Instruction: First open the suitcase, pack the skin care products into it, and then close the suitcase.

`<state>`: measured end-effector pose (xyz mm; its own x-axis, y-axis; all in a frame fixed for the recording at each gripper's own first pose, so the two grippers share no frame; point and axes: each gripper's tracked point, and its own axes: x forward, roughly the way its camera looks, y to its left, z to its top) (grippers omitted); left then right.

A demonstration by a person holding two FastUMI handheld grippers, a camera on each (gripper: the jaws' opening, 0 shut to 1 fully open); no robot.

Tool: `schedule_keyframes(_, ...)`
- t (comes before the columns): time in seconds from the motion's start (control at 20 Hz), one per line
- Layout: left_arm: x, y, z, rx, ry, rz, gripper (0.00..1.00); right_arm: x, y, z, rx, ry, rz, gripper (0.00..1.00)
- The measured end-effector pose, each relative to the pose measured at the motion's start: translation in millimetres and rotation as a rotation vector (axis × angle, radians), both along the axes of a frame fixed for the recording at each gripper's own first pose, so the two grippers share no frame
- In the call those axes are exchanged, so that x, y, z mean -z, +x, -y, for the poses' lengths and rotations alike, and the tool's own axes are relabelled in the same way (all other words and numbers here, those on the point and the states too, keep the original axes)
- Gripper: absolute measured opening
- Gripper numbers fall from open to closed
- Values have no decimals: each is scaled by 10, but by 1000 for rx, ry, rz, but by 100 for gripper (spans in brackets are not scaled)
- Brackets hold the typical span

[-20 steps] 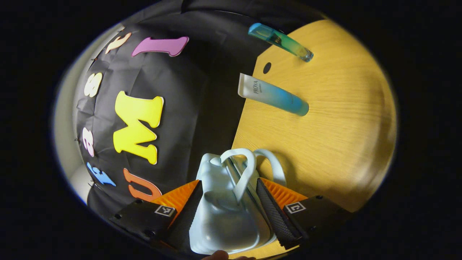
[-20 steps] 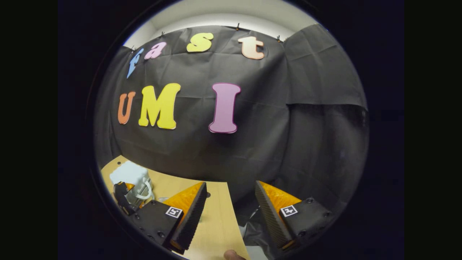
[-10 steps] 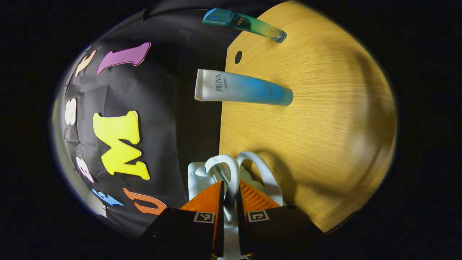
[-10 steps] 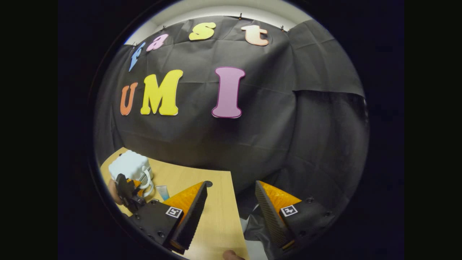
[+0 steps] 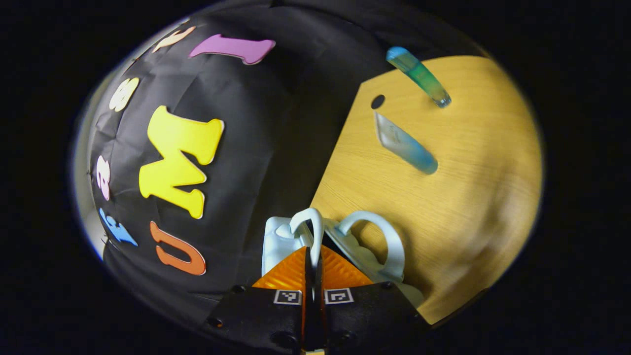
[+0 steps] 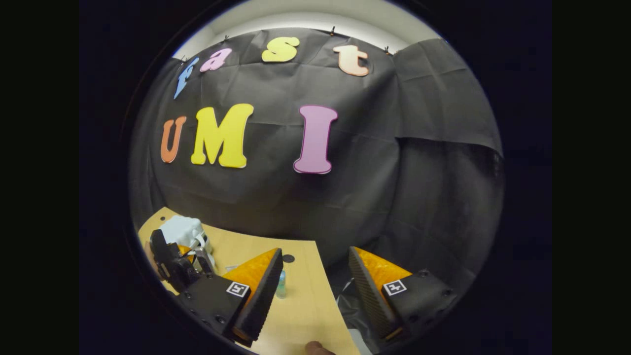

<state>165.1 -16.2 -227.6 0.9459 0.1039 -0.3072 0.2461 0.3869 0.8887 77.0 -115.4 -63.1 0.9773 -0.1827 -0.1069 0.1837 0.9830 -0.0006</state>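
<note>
Pale, hard plastic makes the small suitcase (image 5: 283,239), which stands at about 6 o'clock in the left gripper view, at the near edge of the wooden table (image 5: 468,197). It has two looped handles. The left gripper (image 5: 312,261) has its fingers pressed together on the nearer handle (image 5: 310,224), with almost no gap between them. The second handle (image 5: 382,231) stands free, just beside, toward 5 o'clock.

The shell looks stiff and smooth, so I judge it slippery on its sides. It is probably light, and it may slide or tip when one half is pulled. The thin handle is the good place to hold.

Two skin care products lie on the table, well apart from the suitcase: a white-and-blue tube (image 5: 404,145) at about 1 o'clock and a blue-green bottle (image 5: 419,76) farther out. The tube seems soft. The bottle seems hard and perhaps fragile, and it can roll. I would take each across the middle of its body.

In the right gripper view, the right gripper (image 6: 315,286) is spread wide and holds nothing, at 6 o'clock over the table edge.
</note>
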Motion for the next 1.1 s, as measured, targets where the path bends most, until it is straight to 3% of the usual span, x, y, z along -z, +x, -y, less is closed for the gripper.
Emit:
schedule_keyframes(0.25,-741,-148,-384,25,-196,87,2,-302,-95,-554,35,-1,34,80)
schedule_keyframes(0.65,-1484,-255,-1819,-15,-480,195,2,-599,-217,-1527,50,11,51,80)
schedule_keyframes(0.9,-1474,-254,-2764,-53,-551,237,2,-671,-270,-1918,67,-8,48,79)
schedule_keyframes(1.1,-1318,-111,-3332,-70,-529,234,3,-679,-295,-2201,47,-40,35,80)
